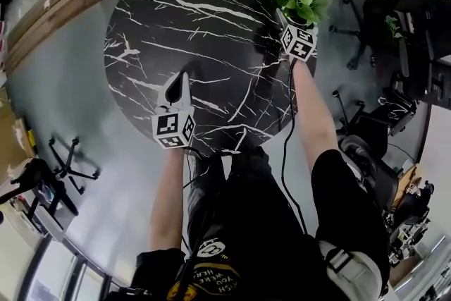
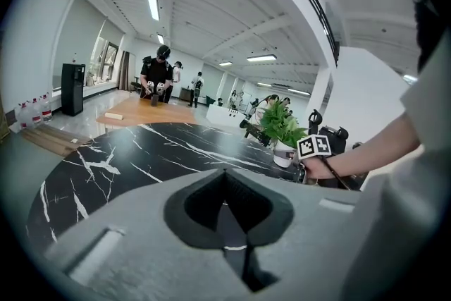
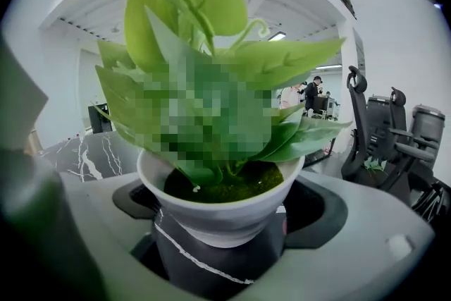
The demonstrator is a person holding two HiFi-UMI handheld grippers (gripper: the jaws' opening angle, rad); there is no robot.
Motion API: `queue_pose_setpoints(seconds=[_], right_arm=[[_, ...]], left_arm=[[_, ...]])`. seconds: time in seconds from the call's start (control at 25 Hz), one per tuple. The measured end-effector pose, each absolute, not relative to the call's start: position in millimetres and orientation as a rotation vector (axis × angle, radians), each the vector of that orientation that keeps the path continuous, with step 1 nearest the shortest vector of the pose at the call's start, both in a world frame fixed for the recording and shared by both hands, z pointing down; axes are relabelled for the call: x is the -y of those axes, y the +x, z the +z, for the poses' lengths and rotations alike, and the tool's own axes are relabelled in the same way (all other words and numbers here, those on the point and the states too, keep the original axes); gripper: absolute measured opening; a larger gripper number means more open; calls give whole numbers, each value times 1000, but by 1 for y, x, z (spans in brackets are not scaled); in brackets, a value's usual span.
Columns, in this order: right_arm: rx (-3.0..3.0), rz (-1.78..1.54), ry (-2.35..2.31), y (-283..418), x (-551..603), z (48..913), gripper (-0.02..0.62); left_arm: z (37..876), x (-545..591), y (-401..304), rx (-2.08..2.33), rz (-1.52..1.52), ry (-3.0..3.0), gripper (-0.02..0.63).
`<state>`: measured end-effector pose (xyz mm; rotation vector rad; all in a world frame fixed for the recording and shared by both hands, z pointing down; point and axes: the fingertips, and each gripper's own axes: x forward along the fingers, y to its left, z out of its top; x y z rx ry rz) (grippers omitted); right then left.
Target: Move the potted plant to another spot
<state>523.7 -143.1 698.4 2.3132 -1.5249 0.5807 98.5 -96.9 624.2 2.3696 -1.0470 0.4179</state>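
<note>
Right up close to my right gripper (image 1: 298, 30) is the potted plant (image 3: 224, 208), and the gripper is squeezed around its white pot. The plant is at the far right edge of the round black bench (image 1: 162, 17). My left gripper (image 1: 177, 81) is over the near side of the bench, closed up with nothing in it, well apart from the plant.
</note>
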Motion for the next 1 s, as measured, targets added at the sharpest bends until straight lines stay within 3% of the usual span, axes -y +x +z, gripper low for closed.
queue_pose_setpoints(seconds=[0.2, 0.4, 1.0], right_arm=[[1558, 558, 2301, 514, 154, 697, 520], [1699, 540, 2200, 448, 191, 701, 520], [2291, 418, 1518, 51, 257, 712, 520]], left_arm=[[627, 95, 89, 1074, 418, 2353, 2], [625, 95, 64, 1146, 401, 2320, 2], [616, 71, -79, 1483, 294, 2110, 2]])
